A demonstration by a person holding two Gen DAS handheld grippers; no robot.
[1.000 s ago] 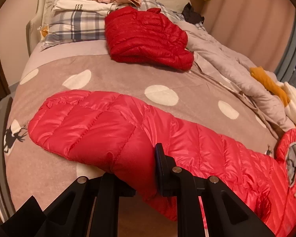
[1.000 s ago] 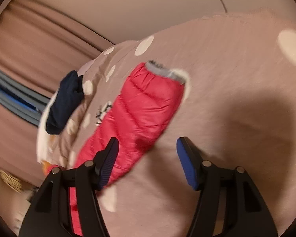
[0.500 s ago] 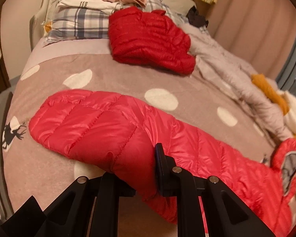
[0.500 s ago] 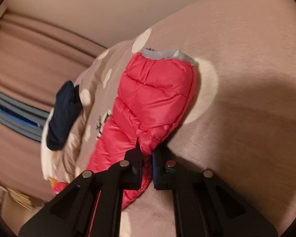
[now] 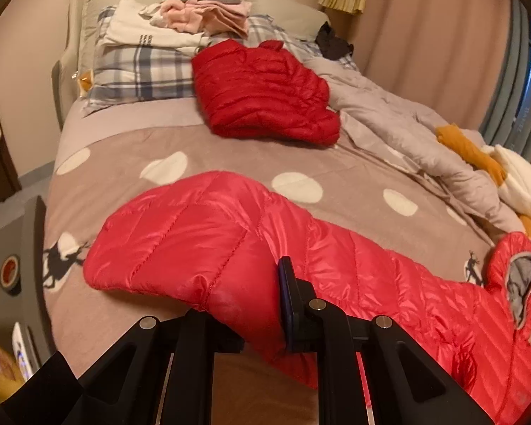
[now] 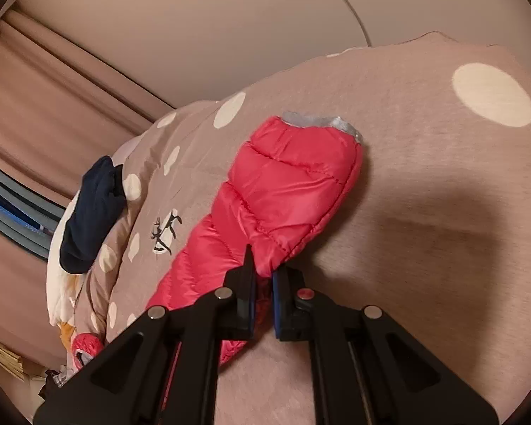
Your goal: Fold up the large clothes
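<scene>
- Jacket [image 5: 230, 248] runs lengthwise across the near edge of the bed [image 5: 336, 163], its long axis stretching from the left gripper [image 5: 255, 304] out toward the grey-lined opening at the right.
- Left gripper is clamped on a fat bunch of the padded fabric at the near hem, with the rest of the garment lying ahead of its jaws and off to the right.
- Right gripper [image 6: 263, 294] has its jaws pinched together on the near edge of the jacket [image 6: 286, 191]; that grey-trimmed end points away from it, up the dotted cover.
- Each hand has its own end, so the fold looks set to go away from the person, across the short axis.
- It's shiny, bright red and quilted in puffy bands, so it's likely slippery and springy.
</scene>
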